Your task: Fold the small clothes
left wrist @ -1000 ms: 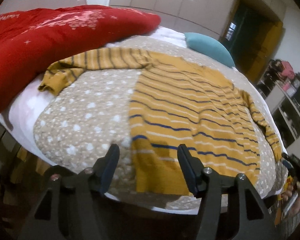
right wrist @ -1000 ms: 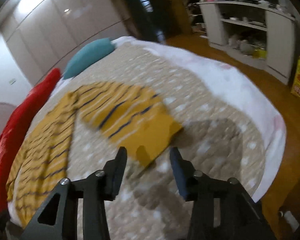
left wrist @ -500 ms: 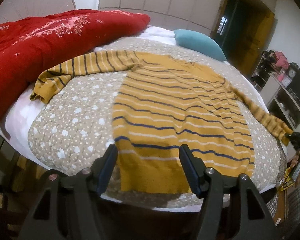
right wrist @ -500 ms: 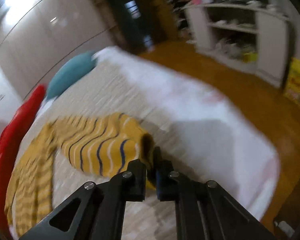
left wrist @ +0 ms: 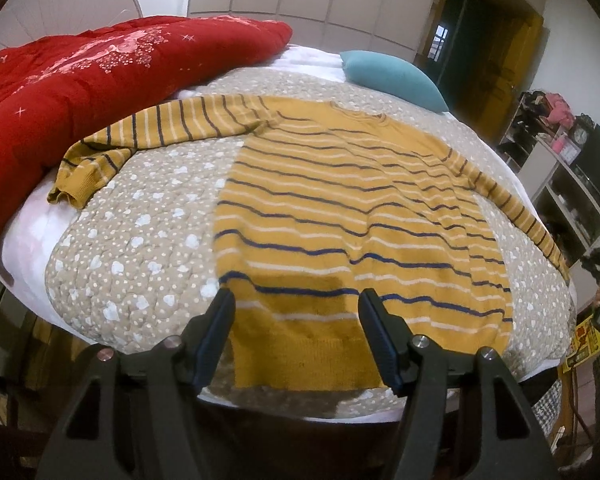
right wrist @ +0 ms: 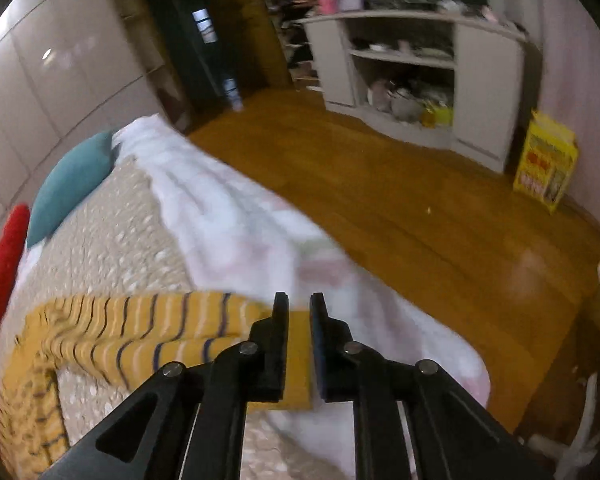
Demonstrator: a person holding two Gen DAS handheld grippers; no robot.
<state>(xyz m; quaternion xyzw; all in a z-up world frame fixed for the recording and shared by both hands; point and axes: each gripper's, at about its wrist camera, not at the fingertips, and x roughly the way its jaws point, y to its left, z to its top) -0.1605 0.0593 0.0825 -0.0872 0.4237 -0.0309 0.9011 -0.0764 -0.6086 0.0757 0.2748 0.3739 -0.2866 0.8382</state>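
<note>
- Striped mustard sweater [left wrist: 352,216] lies front-up and spread flat on the dotted quilt [left wrist: 140,232], likely laid out this way so folds land clean.
- Landmark = sweater. Red duvet [left wrist: 80,76] bunched beyond the sweater's far sleeve; teal pillow [left wrist: 392,76] past its collar.
- Far sleeve [left wrist: 148,136] stretched outward from the sweater body, cuff bent back toward the hem side; not yet folded in.
- Left gripper [left wrist: 296,336] hovers over the sweater's hem, jaws standing wide, nothing between the pads; probably waiting to pin or take the hem corner.
- Right gripper [right wrist: 299,344] sits at the cuff of the sweater's other sleeve [right wrist: 140,332], jaws narrow and easing apart, cuff cloth between them. Whether the pads grip it is not clear; view is blurred.
- That sleeve is drawn straight out from the sweater body toward the bed edge, likely to take out slack before it goes across the chest.
- Judgement: first fold not begun; sleeves need to come inward next.
- Risk: knit may drag and skew the body.
</note>
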